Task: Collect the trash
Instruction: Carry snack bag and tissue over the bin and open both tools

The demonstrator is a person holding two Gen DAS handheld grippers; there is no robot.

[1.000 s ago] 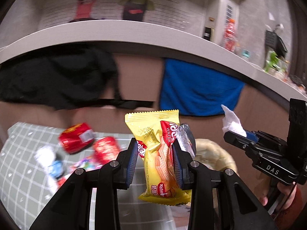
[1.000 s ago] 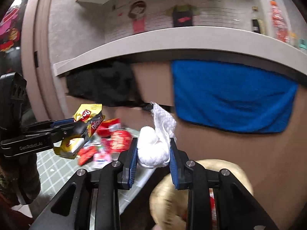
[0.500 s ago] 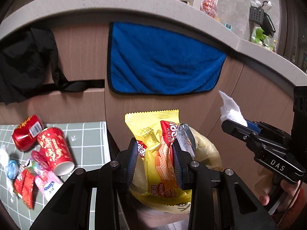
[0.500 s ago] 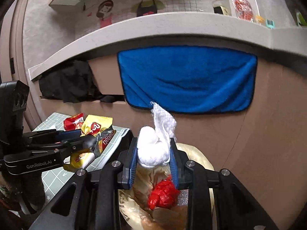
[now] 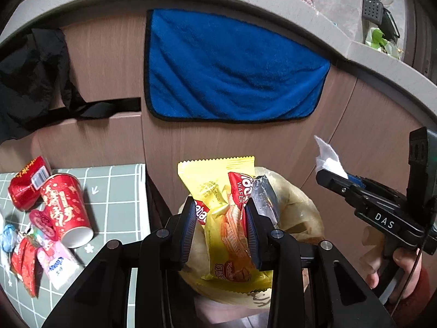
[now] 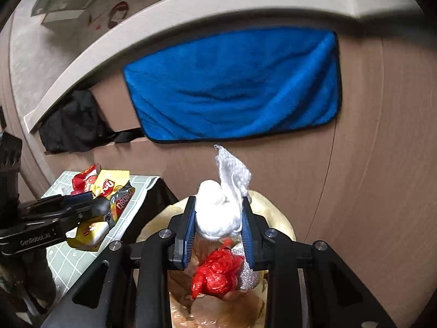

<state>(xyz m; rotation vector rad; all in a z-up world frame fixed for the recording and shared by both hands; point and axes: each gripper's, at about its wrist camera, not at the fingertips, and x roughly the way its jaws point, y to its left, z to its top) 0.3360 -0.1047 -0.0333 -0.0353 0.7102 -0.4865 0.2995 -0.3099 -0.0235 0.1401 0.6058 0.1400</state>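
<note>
My left gripper (image 5: 220,229) is shut on a yellow wafer wrapper (image 5: 226,218), held upright over the trash bag (image 5: 300,213), a pale translucent bag below it. In the right wrist view my right gripper (image 6: 218,224) is shut on a crumpled white tissue (image 6: 221,207) above the same trash bag (image 6: 275,218), where a red crumpled wrapper (image 6: 215,273) lies inside. The right gripper (image 5: 347,183) with its tissue (image 5: 327,158) shows at the right of the left wrist view. The left gripper (image 6: 101,207) with the wafer wrapper (image 6: 109,191) shows at the left of the right wrist view.
A green gridded mat (image 5: 117,191) on the table left of the bag carries a red paper cup (image 5: 65,210), a red can (image 5: 26,188) and several small wrappers (image 5: 41,251). A blue towel (image 5: 232,68) and a black cloth (image 5: 32,76) hang on the wooden panel behind.
Both grippers swung from over the mat to the right and sank over the trash bag, each keeping its load. The red wrapper inside the bag came into view.
</note>
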